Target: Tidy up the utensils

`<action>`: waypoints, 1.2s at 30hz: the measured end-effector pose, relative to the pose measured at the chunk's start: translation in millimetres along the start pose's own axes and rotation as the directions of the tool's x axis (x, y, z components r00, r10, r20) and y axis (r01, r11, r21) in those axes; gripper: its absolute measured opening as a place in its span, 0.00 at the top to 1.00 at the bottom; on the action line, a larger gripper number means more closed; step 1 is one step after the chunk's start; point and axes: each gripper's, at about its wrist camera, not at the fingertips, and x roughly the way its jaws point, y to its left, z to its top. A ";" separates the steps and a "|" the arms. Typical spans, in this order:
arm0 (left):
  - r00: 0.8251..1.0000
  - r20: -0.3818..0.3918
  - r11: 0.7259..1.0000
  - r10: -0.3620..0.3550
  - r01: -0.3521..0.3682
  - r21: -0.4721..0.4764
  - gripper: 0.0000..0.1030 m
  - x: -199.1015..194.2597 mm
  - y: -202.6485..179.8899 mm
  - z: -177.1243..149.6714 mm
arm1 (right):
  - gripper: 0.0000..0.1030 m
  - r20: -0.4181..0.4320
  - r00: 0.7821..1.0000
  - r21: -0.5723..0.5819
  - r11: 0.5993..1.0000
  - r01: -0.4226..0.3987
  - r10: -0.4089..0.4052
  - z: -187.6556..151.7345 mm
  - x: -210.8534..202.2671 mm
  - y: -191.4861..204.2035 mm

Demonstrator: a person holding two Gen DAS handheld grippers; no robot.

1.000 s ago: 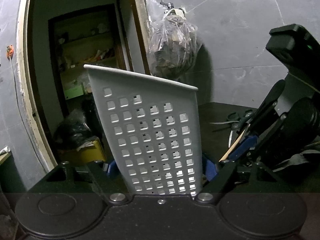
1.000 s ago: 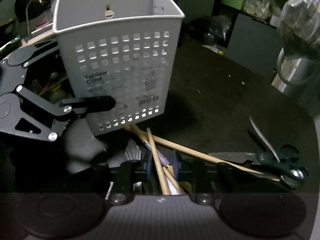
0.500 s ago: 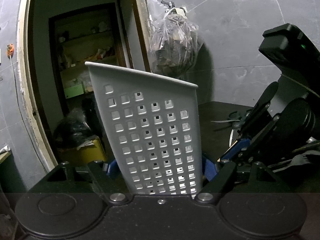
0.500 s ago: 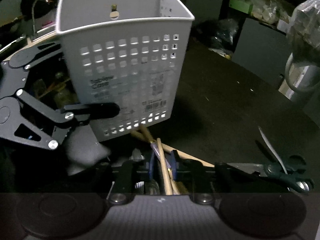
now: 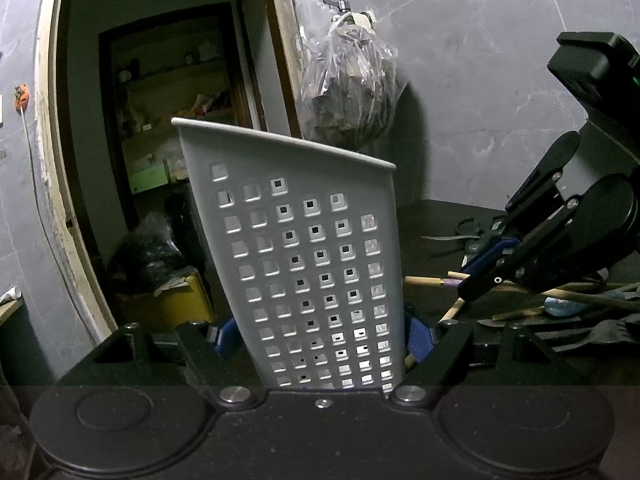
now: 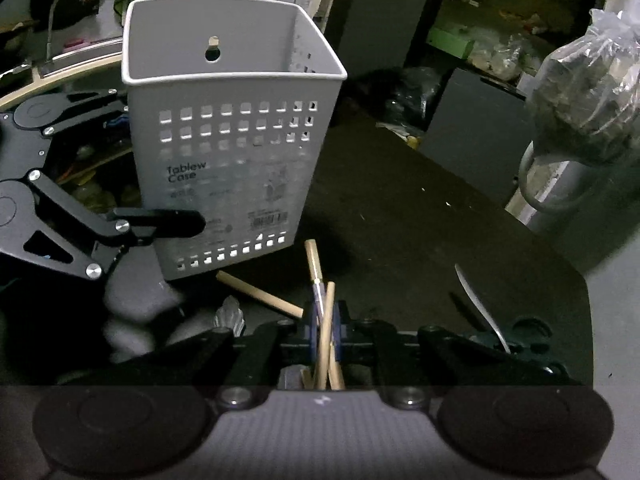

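Note:
A grey perforated utensil holder (image 6: 228, 136) stands upright on the dark table; it fills the middle of the left wrist view (image 5: 312, 260). My left gripper (image 5: 320, 336) is shut on the holder's lower sides, and it shows at the left of the right wrist view (image 6: 160, 224). My right gripper (image 6: 325, 330) is shut on a pair of wooden chopsticks (image 6: 322, 312), lifted off the table just right of the holder. It appears in the left wrist view (image 5: 492, 268) with the chopsticks (image 5: 452, 308).
More utensils lie on the table: a wooden stick (image 6: 260, 294), dark scissors (image 6: 520, 332) with a silver blade (image 6: 478, 304), a spoon and dark cutlery (image 5: 580, 312). A plastic bag (image 6: 580, 96) hangs at the right. A doorway to a cluttered room (image 5: 160, 160) lies behind.
My right gripper has lifted the chopsticks off the pile and raised them. The holder stays gripped by the left gripper, leaning slightly more.

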 end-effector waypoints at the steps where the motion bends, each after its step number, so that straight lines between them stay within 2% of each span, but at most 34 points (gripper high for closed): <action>1: 1.000 -0.001 1.000 0.000 0.000 0.000 0.21 0.7 -0.1 0.5 | 0.92 0.004 1.000 0.006 1.000 -0.002 0.002 -0.1 -0.7 -0.1; 9: 1.000 -0.006 1.000 -0.001 0.001 0.001 0.21 2.9 -0.1 1.8 | 0.91 -0.040 0.999 -0.007 1.000 0.010 -0.011 -2.8 20.1 -2.7; 14: 1.000 -0.008 1.000 -0.003 0.003 -0.001 0.21 3.7 0.3 2.0 | 0.88 -0.068 0.998 0.014 1.000 -0.003 0.003 -15.5 10.0 -7.1; 16: 1.000 -0.008 1.000 -0.003 0.003 -0.002 0.21 3.9 0.3 2.1 | 0.76 -0.070 0.998 0.047 0.999 -0.006 0.009 -21.2 0.3 -10.2; 21: 1.000 -0.011 1.000 -0.007 0.007 -0.006 0.21 4.7 0.7 2.3 | 0.66 -0.058 0.997 0.110 0.993 0.051 -0.044 -39.5 -35.2 -8.0; 24: 1.000 -0.015 1.000 -0.010 0.010 -0.008 0.21 5.9 0.6 1.6 | 0.68 -0.067 0.995 0.153 0.985 0.085 -0.076 -49.7 -54.7 -4.3; 25: 1.000 -0.016 1.000 -0.011 0.011 -0.008 0.21 6.4 0.6 1.4 | 0.76 -0.083 0.993 0.164 0.982 0.098 -0.085 -54.6 -59.2 -4.3; 26: 1.000 -0.016 1.000 -0.011 0.011 -0.007 0.21 6.9 0.6 1.2 | 0.79 -0.099 0.991 0.169 0.979 0.109 -0.093 -59.7 -61.7 -3.2; 28: 1.000 -0.016 1.000 -0.011 0.011 -0.008 0.21 7.5 0.7 1.1 | 0.79 -0.113 0.989 0.200 0.972 0.120 -0.099 -70.9 -68.2 -1.1; 32: 1.000 -0.027 1.000 -0.011 0.011 -0.014 0.21 10.3 0.9 0.7 | 0.79 -0.077 0.994 0.279 0.955 0.101 -0.082 -81.0 -83.5 0.0; 36: 0.999 -0.038 1.000 -0.011 0.010 -0.021 0.21 13.2 1.2 0.7 | 0.79 -0.108 0.991 0.244 0.964 0.106 -0.082 -82.0 -87.7 10.3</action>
